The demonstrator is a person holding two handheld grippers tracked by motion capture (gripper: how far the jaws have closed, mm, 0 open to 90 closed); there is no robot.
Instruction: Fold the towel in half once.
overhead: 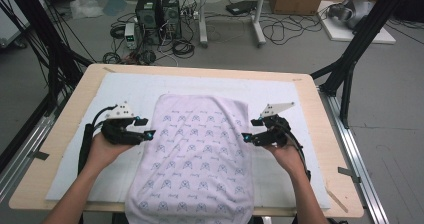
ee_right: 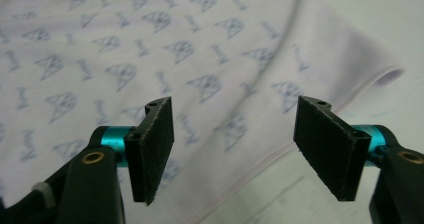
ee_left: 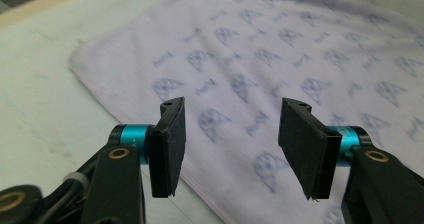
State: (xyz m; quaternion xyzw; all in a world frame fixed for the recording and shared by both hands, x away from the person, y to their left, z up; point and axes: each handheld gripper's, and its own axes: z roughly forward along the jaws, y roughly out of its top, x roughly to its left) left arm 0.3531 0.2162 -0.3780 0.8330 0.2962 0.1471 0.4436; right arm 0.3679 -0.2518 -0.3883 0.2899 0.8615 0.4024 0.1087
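A pale lilac cloth (overhead: 197, 149) with a blue printed pattern lies spread on the table and hangs over the front edge. My left gripper (overhead: 148, 128) hovers at the cloth's left edge, jaws open with nothing between them. In the left gripper view the cloth (ee_left: 280, 59) lies beyond the pads (ee_left: 167, 144), its hem running under them. My right gripper (overhead: 248, 131) hovers at the cloth's right edge, also open and empty. The right gripper view has the cloth (ee_right: 150, 54) beneath the pads (ee_right: 330, 144), with a rolled corner at the far right.
A white mat (overhead: 130, 91) covers the wooden table (overhead: 75, 101) under the cloth. Black frame posts (overhead: 350, 59) stand at both sides of the table. Computer towers (overhead: 157, 9) and cables lie on the floor beyond the far edge.
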